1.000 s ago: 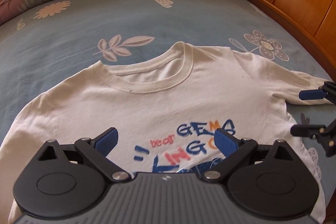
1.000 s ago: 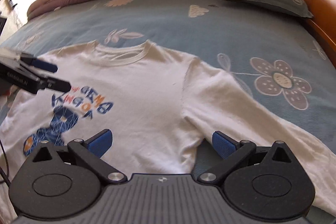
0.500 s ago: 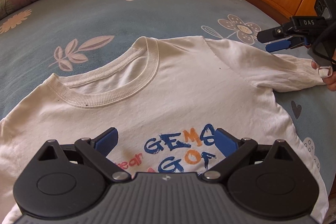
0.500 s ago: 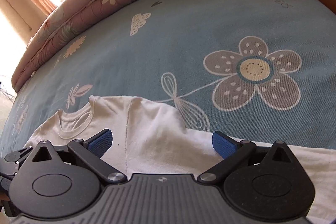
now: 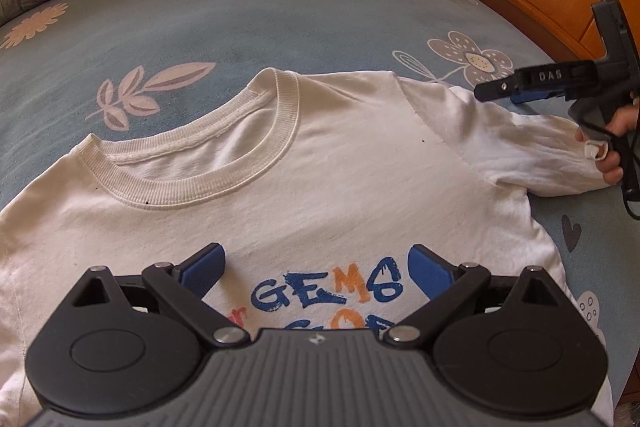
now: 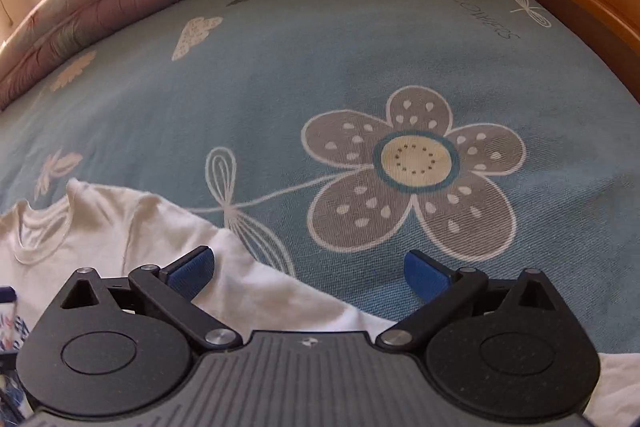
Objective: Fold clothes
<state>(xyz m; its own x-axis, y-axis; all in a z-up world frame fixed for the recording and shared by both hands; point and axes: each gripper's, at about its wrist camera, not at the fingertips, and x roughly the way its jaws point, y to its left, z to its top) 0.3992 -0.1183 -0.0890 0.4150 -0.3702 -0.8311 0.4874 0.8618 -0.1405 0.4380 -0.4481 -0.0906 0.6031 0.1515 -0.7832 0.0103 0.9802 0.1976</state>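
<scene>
From my left wrist camera, the white T-shirt lies face up and flat on the blue bedsheet, collar toward 11 o'clock, print just ahead of my tool. My left gripper hangs over the chest with its fingers spread wide, holding nothing. At 3 o'clock my right gripper hovers over the shoulder end of the right sleeve, which stretches straight out to the side; my hand is on its handle, and from this side I cannot tell how far those fingers are apart.

From my right wrist camera, the right gripper is plainly wide apart and empty, with the sleeve running across beneath it from 9 toward 5 o'clock and the big printed flower at 12.

I judge that no fold has been made yet: body and this sleeve are spread out, nothing doubled over. The other sleeve is cut off by the frame, so probably the same. All of the folding is left, starting, I think, with this sleeve.
</scene>
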